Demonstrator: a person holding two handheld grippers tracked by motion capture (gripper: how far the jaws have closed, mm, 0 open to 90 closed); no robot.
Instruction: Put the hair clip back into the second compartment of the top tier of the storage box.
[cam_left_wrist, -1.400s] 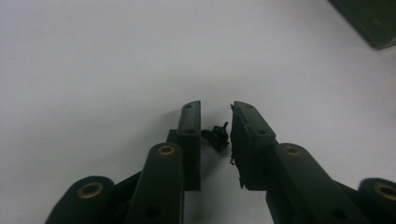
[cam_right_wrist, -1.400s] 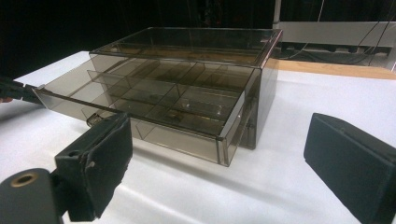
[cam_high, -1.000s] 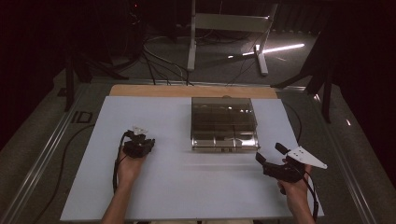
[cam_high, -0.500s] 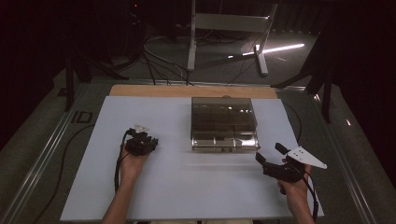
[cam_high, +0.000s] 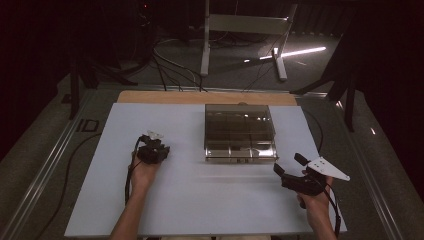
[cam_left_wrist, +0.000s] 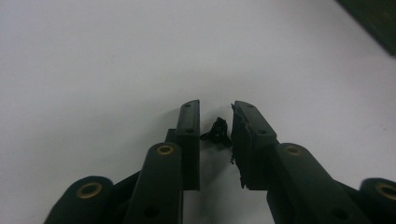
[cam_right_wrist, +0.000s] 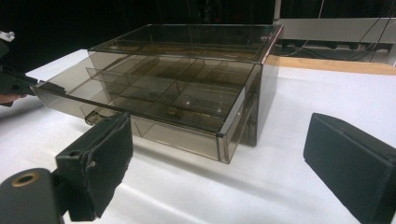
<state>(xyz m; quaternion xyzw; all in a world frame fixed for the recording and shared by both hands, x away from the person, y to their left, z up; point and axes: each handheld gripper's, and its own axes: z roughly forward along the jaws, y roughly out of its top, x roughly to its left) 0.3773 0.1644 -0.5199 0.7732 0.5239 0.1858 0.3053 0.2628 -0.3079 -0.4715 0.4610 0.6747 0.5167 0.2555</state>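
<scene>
A smoky brown, see-through drawer box (cam_high: 240, 132) is set on a white table (cam_high: 190, 200). A small black piece (cam_left_wrist: 217, 130) is seen between black jaws.

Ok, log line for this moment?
left gripper: closing around small black piece | right gripper: open, facing box | drawer: part out

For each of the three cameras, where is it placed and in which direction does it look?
High view: above the person's side, looking forward and down on the table; both forearms, left gripper and right gripper show.
Left gripper view: on the left gripper, looking down at a small black piece between its nearly closed jaws.
Right gripper view: on the right gripper, facing the box; its jaws stand wide.
Shared: the box shows in the high and right gripper views.
</scene>
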